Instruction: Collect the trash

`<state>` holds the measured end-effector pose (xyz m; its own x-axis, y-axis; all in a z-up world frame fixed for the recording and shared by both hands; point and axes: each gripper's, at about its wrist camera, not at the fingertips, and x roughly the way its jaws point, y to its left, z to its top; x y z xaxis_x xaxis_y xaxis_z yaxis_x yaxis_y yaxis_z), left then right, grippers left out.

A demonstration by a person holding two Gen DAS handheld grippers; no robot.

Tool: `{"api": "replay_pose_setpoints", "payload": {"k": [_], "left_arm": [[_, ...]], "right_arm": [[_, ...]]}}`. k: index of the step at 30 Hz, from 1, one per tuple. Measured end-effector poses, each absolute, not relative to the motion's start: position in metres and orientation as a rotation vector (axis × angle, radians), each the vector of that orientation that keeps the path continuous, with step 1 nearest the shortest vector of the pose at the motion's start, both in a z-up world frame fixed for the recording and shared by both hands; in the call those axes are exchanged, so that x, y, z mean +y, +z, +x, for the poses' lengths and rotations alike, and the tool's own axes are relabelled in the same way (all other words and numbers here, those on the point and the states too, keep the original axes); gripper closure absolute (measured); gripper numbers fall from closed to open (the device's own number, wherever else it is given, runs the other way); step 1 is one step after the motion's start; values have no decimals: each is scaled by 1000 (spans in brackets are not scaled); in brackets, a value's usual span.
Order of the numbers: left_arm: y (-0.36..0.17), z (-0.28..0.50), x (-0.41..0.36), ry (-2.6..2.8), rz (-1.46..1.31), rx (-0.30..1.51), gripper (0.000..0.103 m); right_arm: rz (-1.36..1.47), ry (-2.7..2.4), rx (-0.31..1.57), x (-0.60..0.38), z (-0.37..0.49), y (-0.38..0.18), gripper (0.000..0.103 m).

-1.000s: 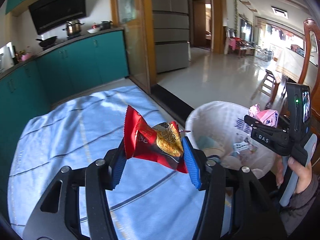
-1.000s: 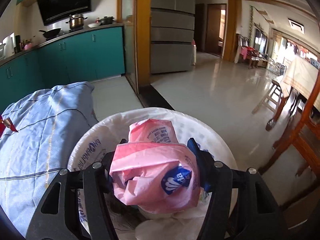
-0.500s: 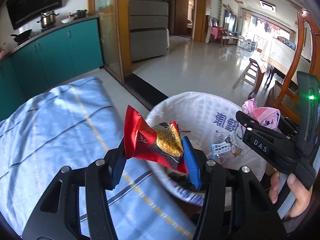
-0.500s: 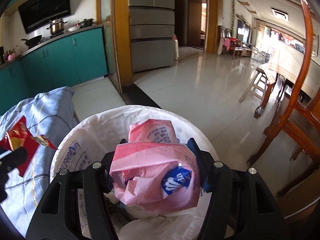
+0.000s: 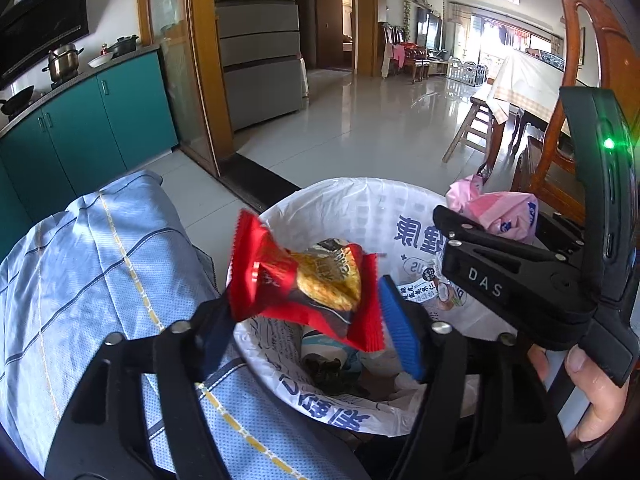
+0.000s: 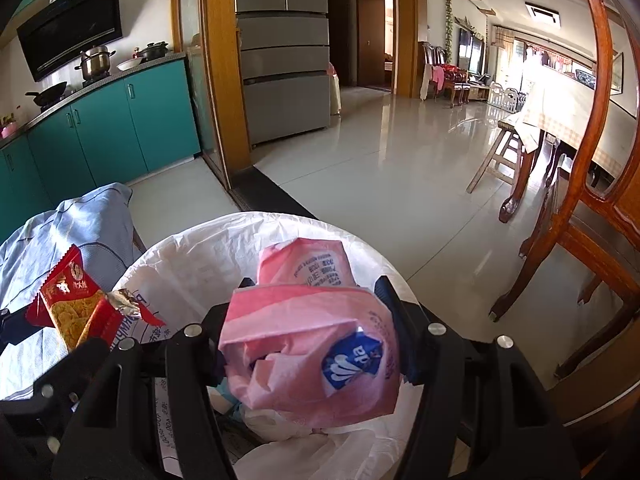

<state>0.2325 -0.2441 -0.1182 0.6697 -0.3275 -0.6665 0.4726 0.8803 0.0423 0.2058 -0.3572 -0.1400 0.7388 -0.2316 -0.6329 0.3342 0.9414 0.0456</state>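
Your left claw point(image 5: 316, 320) is clenched on a red snack wrapper point(image 5: 304, 280): the blue pads point(image 5: 400, 336) press its crimped ends from either side, and the packet, printed with a golden cracker, sits over the near rim of the trash bin point(image 5: 360, 208). In the right wrist view the same wrapper shows at 9 o'clock, hanging at the bin's left edge.

Your right claw point(image 6: 312, 336) is grasping a crumpled pink plastic bag point(image 6: 312, 344) with a blue logo patch on its front; the bag bulges out between the fingers and hides most of them. It is held above the bin's opening, toward the near right part of the rim. From the left wrist view that claw comes in at 3 o'clock, black with "DAS" lettering and a green light on its body, your right hand point(image 5: 588, 392) wrapped on the grip below.

The bin is round and lined with a white plastic bag printed in blue characters; some paper scraps and dark bits lie at the bottom. Just to its left, at 8 to 9 o'clock, lies a light blue checked cloth point(image 5: 92, 272) draped over a tabletop, touching the bin's liner.

Farther off: teal kitchen cabinets point(image 6: 112, 132) at 10 o'clock with a steel pot point(image 6: 96, 62) on top, a grey refrigerator point(image 6: 284, 60) at 12 o'clock, a glossy tiled floor point(image 6: 400, 184), and a wooden chair point(image 6: 592, 200) at 3 o'clock.
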Motion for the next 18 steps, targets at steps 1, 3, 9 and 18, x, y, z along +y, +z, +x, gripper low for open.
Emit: {"api": "replay_pose_setpoints", "payload": {"k": [1,3,9,18], "left_arm": [[-118,232,-243,-454,221,701,28],[-117,230,-242,-452,225,700,27],[-115,229,-228,-422,209,697,17],[-89,179,-151,-228,179,618,7]], "right_arm": [[160,-305,668,-357,206,-139,40],[161,-288,657,-356,204,-137,37],[162,-289,609,-353,200,-132,21],[168,-309,468,-346,191,-118,4]]}}
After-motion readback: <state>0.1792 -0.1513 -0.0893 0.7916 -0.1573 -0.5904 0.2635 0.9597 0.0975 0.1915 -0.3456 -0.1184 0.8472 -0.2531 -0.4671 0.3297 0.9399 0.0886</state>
